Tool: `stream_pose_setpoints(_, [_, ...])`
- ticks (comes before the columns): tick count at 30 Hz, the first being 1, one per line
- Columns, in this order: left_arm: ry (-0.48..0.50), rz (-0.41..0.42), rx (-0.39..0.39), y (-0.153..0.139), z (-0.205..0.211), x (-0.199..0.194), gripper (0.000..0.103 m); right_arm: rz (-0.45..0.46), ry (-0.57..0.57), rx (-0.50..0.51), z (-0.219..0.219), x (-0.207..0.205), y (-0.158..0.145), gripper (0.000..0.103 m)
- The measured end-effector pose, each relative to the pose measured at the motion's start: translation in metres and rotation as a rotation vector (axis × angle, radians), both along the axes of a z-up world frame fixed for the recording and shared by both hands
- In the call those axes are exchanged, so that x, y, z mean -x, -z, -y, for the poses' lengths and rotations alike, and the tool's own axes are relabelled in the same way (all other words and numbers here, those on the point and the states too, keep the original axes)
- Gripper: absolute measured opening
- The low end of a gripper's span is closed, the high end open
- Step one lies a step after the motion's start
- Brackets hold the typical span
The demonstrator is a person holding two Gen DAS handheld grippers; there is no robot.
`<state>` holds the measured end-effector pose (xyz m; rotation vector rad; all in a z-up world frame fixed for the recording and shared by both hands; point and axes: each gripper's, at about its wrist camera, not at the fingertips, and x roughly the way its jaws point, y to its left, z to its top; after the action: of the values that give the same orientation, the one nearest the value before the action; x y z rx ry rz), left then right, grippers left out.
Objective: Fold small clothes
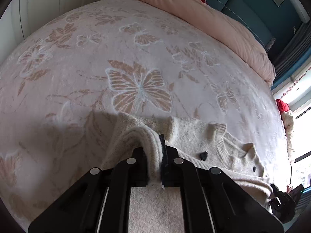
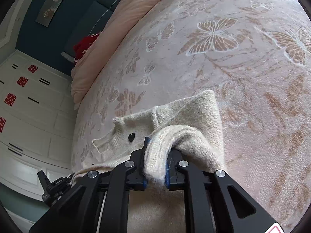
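L gripper (image 1: 155, 151) is seen pinched onto a ribbed edge of the cream knit cardigan (image 1: 194, 134), fabric bunched betw. its jaws; R gripper (image 2: 157, 153) likewise clamped on a thick fold of the same cardigan (image 2: 186, 112). The garment is laid flat on the butterfly-print blanket (image 1: 136, 58) just ahead of both tools, long axis running across the views, collar toward the wardrobe side. A black heart button (image 2: 131, 136) is seen on its front. Farther off, a pink duvet (image 2: 120, 27) is heaped along the bed edge; red paper marks on the white wardrobe (image 2: 33, 101) can't be read
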<state>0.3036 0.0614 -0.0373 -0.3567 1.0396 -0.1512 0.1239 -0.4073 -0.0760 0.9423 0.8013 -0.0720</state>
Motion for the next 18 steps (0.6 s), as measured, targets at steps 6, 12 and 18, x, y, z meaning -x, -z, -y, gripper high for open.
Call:
stream_pose_setpoints(6, [0.080,0.055,0.075,-0.010,0.002,0.006,0.021,0.079,-0.002,0.115,-0.001,0.009,-0.040,0.055])
stream_pose_setpoints(12, [0.044,0.209,0.066,-0.042,-0.029,0.039,0.088,0.084,-0.029,0.314,-0.002,0.027,-0.063,0.075])
stream_pose_setpoints(18, [0.091,0.096,0.039,-0.018,-0.022,0.019,0.087,-0.085,-0.124,0.392,-0.019,-0.011,-0.023,0.075])
